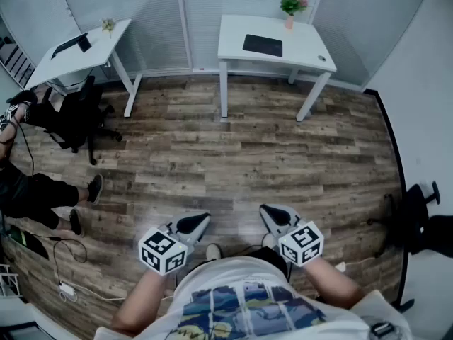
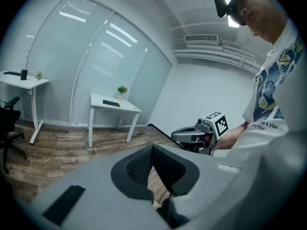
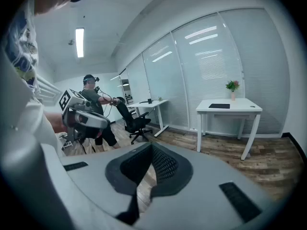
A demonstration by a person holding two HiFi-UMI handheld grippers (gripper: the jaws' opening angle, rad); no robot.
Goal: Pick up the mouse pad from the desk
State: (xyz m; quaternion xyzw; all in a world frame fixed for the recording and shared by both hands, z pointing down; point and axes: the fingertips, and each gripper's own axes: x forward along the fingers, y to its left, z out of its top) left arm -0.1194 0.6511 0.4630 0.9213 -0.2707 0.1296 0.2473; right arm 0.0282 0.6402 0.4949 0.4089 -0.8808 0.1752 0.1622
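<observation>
The black mouse pad (image 1: 262,44) lies flat on a white desk (image 1: 304,50) at the far side of the room, next to a small potted plant (image 1: 291,7). It also shows as a thin dark strip in the left gripper view, mouse pad (image 2: 111,103), and in the right gripper view, mouse pad (image 3: 219,106). Both grippers are held close to my body, far from the desk. My left gripper (image 1: 200,221) is shut with nothing in it, its pads (image 2: 165,164) meeting at the tip. My right gripper (image 1: 270,211) is likewise shut and empty, pads (image 3: 164,164) together.
Wood-plank floor (image 1: 248,161) stretches between me and the desk. A second white desk (image 1: 78,52) stands at the back left with a black office chair (image 1: 74,119) beside it. A seated person (image 1: 32,190) and floor cables (image 1: 71,282) are at left. Another chair (image 1: 421,225) is at right.
</observation>
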